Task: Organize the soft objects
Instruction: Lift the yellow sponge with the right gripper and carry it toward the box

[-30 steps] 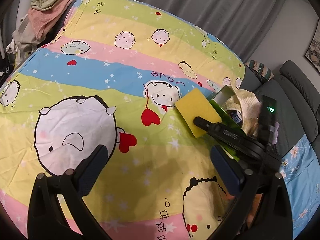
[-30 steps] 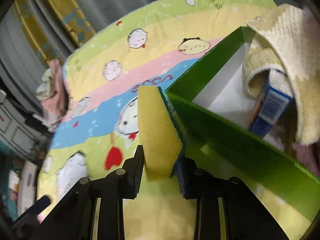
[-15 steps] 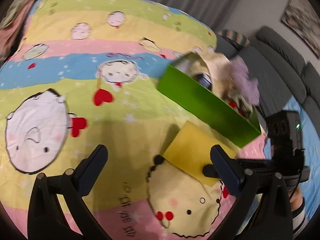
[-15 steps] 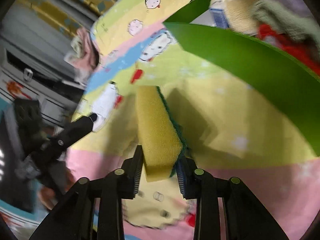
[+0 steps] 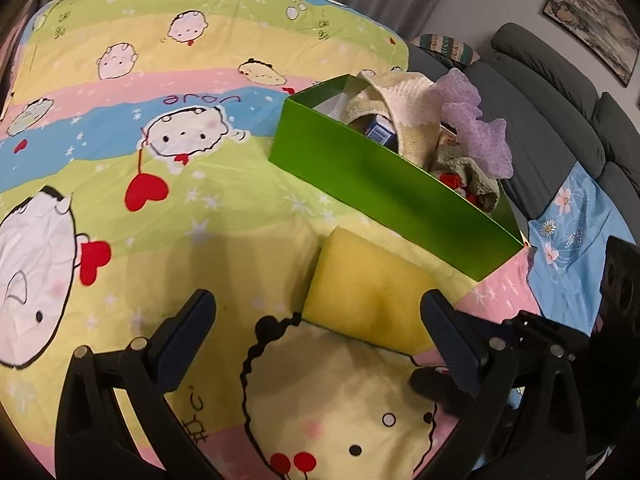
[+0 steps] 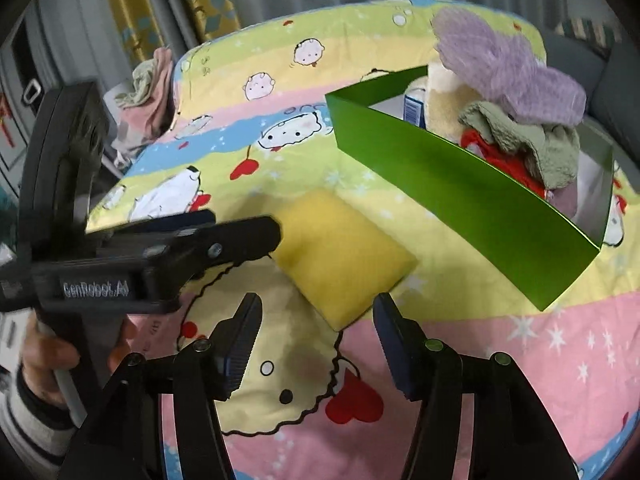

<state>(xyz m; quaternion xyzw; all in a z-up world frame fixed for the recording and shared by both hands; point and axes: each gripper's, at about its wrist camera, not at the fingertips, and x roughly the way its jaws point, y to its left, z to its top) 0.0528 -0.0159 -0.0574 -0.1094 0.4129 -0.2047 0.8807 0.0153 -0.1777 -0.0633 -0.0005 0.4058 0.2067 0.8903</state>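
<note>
Right gripper (image 6: 316, 330): jaws have just been opening, now standing apart, nothing pressed between them. Sponge (image 6: 340, 256) is lying flat on the bedspread (image 6: 500, 344), just ahead of the right jaws, its near corner reaching toward the gap but not touching either pad.

Left gripper (image 5: 316, 332): jaws standing wide open, empty. From its view the sponge (image 5: 368, 292) is sitting ahead of the gap, closer to the right-hand pad, apart from both. In the right wrist view the left gripper (image 6: 224, 228) is coming in from the left, its tip at the sponge's far-left edge; contact can't be told.

Green box (image 5: 384, 188) is sitting beyond the sponge, ahead and to the right of both sets of jaws, near but not touching it. Cloths (image 6: 508, 72) are piling up inside it, spilling over the rim.
</note>
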